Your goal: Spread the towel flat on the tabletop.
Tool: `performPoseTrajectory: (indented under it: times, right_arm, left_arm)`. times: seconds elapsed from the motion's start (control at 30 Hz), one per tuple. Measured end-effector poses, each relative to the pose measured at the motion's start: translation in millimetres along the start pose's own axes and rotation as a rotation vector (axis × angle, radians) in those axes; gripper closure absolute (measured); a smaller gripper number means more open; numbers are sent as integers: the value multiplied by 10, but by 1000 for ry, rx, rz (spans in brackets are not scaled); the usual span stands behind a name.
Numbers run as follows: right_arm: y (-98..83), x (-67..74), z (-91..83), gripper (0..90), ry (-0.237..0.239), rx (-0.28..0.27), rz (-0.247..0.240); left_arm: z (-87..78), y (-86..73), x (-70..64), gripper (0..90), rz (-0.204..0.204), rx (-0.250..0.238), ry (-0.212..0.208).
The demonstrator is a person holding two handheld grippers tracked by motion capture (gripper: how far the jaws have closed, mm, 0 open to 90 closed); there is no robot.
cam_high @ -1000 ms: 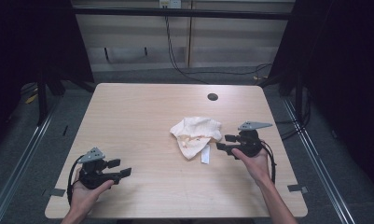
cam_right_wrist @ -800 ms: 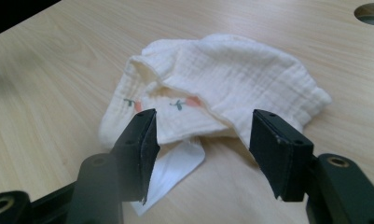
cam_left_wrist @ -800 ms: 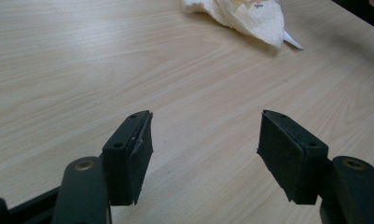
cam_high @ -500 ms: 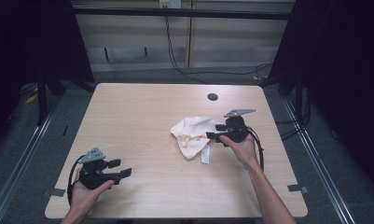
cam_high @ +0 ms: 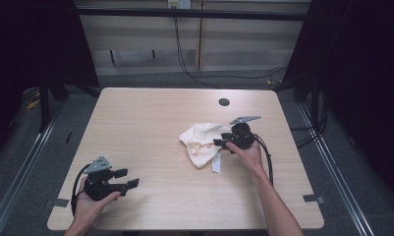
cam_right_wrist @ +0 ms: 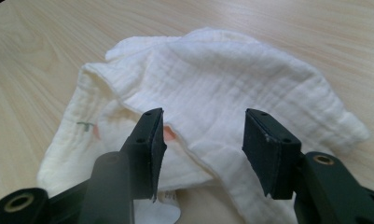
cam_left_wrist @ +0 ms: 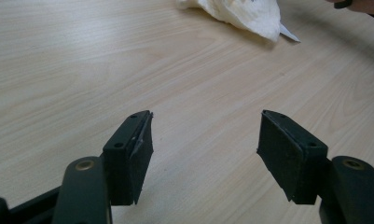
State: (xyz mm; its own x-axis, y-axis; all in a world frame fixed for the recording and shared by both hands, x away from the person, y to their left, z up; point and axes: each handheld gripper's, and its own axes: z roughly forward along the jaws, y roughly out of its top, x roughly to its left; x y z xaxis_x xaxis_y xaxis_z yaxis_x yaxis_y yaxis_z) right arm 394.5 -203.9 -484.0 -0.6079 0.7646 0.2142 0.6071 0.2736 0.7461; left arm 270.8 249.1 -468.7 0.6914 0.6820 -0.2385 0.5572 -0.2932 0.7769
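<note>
Wooden table [cam_high: 150,128]: crumpled cloth [cam_high: 200,142], no clear axis, between right hand-held gripper's [cam_high: 218,142] wide jaws.

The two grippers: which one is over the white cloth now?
The right gripper, with its open jaws over the crumpled white cloth. The left gripper, also open, sits above bare table, apart from the cloth.
</note>
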Motion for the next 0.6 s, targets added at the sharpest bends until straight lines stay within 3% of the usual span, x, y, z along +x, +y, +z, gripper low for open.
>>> performPoseTrajectory:
  times: [0.23,0.37,0.47,0.6]
  right_arm:
    - [-74,-27,170,429,1,59,2]
    - [-108,-14,183,623,0,66,-27]
    - [-151,-19,157,740,14,66,-13]
    - [-204,-10,128,824,49,65,-7]
  left_arm:
    - [-10,-5,16,352,-8,-5,7]
    - [-10,-5,9,352,-6,-3,7]
    - [-8,-6,8,352,-5,-1,5]
    - [-4,-5,12,352,-7,0,8]
